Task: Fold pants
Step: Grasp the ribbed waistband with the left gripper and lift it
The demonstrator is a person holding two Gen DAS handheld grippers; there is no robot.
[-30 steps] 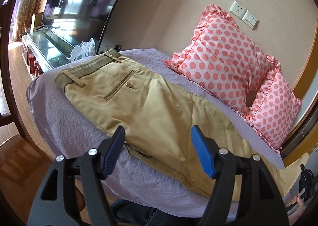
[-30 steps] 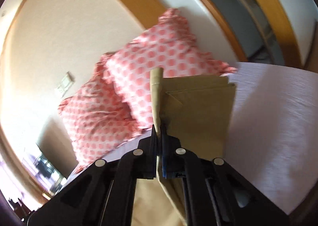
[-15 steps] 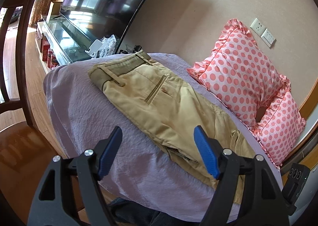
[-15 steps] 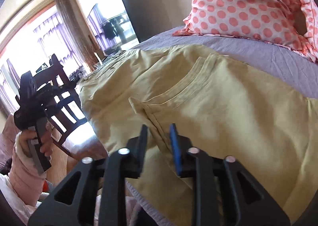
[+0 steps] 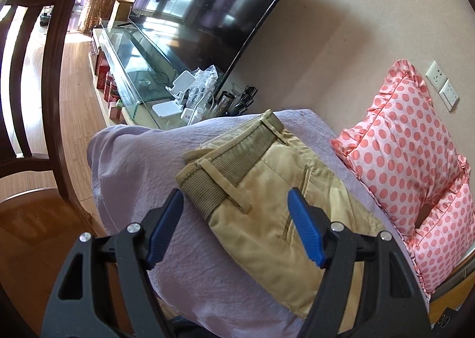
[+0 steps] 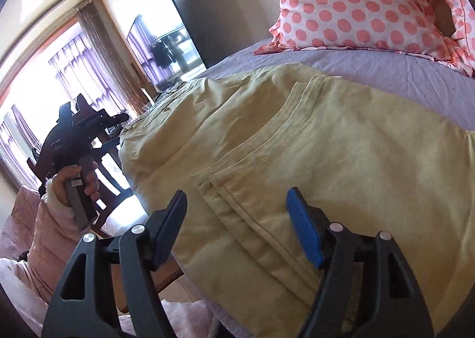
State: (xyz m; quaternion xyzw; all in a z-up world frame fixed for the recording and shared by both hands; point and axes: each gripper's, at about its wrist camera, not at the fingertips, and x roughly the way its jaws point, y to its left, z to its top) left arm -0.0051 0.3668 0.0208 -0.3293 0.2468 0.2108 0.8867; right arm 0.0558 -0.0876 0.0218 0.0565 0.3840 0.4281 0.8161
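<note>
A crinkled lilac bedsheet [image 5: 142, 165] fills mid-frame, a glossy dark TV [image 5: 207, 5] upper left, polka-dot pillows [image 5: 409, 142] at right. Khaki cotton pants [image 5: 267, 207] lie folded at centre — ribbed waistband uppermost. Left gripper [image 5: 234, 228] and right gripper [image 6: 237, 225] both hang spread wide, holding nothing.

Bed [image 5: 142, 165], lilac crinkled cover. Lying directly on it: folded khaki pants [image 5: 267, 189], centre; two pink polka-dot pillows [image 5: 409, 154] just beside the pants, against the wall.
</note>
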